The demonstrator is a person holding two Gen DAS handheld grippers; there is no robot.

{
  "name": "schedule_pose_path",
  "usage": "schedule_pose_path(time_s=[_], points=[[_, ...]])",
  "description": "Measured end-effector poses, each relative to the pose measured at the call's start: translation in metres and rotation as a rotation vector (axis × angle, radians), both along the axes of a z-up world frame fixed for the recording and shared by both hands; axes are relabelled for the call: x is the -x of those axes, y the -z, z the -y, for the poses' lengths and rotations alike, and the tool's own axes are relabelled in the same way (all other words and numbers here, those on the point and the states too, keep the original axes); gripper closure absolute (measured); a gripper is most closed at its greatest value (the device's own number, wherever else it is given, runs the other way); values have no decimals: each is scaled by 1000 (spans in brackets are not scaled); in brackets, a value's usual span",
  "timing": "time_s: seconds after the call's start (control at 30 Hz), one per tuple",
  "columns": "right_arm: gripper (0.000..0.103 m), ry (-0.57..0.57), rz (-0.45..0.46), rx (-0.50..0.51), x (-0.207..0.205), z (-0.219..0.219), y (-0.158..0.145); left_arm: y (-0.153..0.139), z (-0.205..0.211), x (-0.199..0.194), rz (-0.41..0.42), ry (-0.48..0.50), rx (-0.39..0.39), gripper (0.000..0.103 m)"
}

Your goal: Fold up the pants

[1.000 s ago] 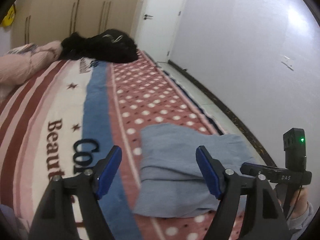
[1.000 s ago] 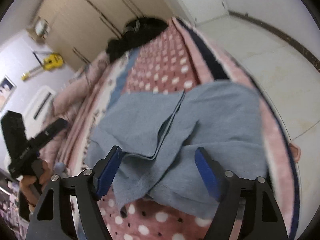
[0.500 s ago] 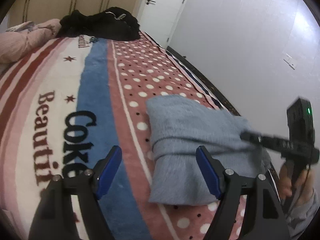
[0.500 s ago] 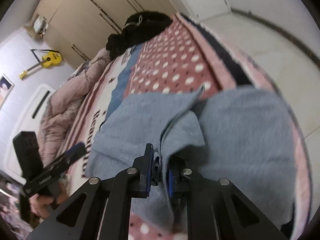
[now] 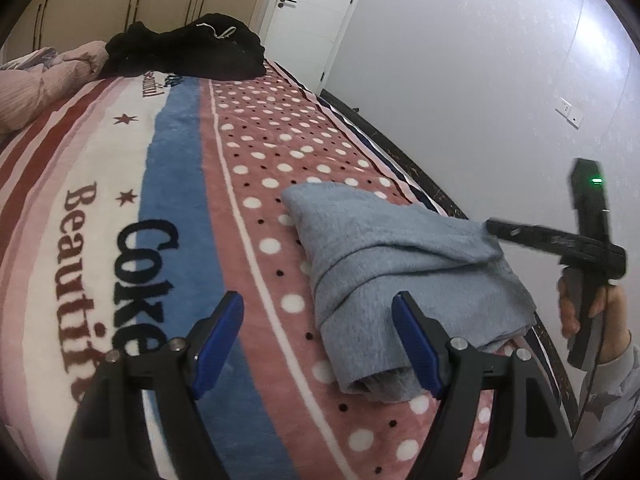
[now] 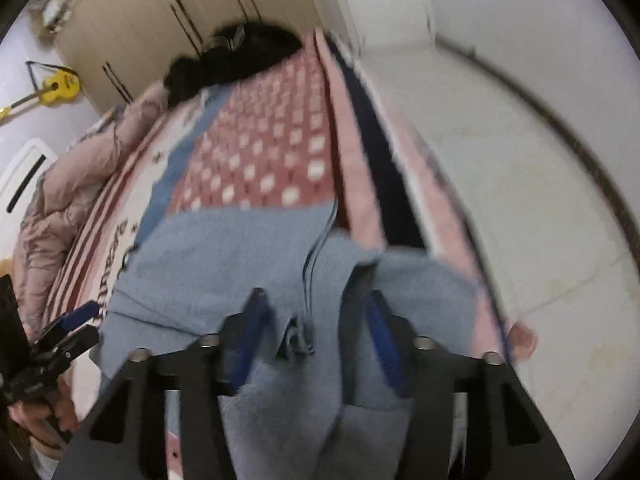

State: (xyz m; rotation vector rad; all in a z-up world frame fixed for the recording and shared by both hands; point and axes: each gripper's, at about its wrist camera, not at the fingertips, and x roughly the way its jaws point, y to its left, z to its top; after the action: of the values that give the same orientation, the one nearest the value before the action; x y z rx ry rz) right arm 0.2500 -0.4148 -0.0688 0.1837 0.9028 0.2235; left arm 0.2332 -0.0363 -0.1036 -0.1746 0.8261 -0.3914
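Light blue pants (image 5: 400, 264) lie folded in a thick bundle on the dotted red part of the bed blanket (image 5: 256, 148), near its right edge. My left gripper (image 5: 318, 332) hangs open just above the blanket, its right finger over the bundle's near end and nothing between its pads. My right gripper (image 6: 316, 320) is blurred over the pants (image 6: 224, 256). Its jaws are opening, and a loose hem lies between them without either pad pressing on it. From the left wrist view the right gripper (image 5: 492, 227) touches the bundle's far right corner, held by a hand (image 5: 592, 312).
A black heap of clothes (image 5: 192, 54) and a pink quilt (image 5: 36, 84) lie at the far end of the bed. The bed's right edge drops to a pale floor (image 6: 520, 200) along the wall. A white door (image 5: 316, 12) stands beyond. A yellow ukulele (image 6: 60, 84) hangs on the wall.
My right gripper shut on a fold of the pants, then spread its jaws again and rose a little. My left gripper sank closer to the blanket.
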Motion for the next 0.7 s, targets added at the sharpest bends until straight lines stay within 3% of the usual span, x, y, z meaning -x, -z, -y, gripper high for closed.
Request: schedule_pose_path(time_s=[0.07, 0.13, 0.33, 0.57, 0.7], points=[[45, -78, 65, 25, 10, -10, -16, -1, -3, -2, 0, -8, 5, 30], [42, -201, 61, 36, 17, -28, -20, -2, -4, -4, -3, -18, 14, 30], [38, -396, 69, 193, 22, -78, 5, 0, -9, -10, -13, -49, 30, 30], [38, -498, 131, 200, 8, -112, 16, 4, -18, -12, -14, -65, 21, 30], [38, -584, 125, 111, 1, -136, 15, 8, -27, -15, -19, -81, 35, 30]])
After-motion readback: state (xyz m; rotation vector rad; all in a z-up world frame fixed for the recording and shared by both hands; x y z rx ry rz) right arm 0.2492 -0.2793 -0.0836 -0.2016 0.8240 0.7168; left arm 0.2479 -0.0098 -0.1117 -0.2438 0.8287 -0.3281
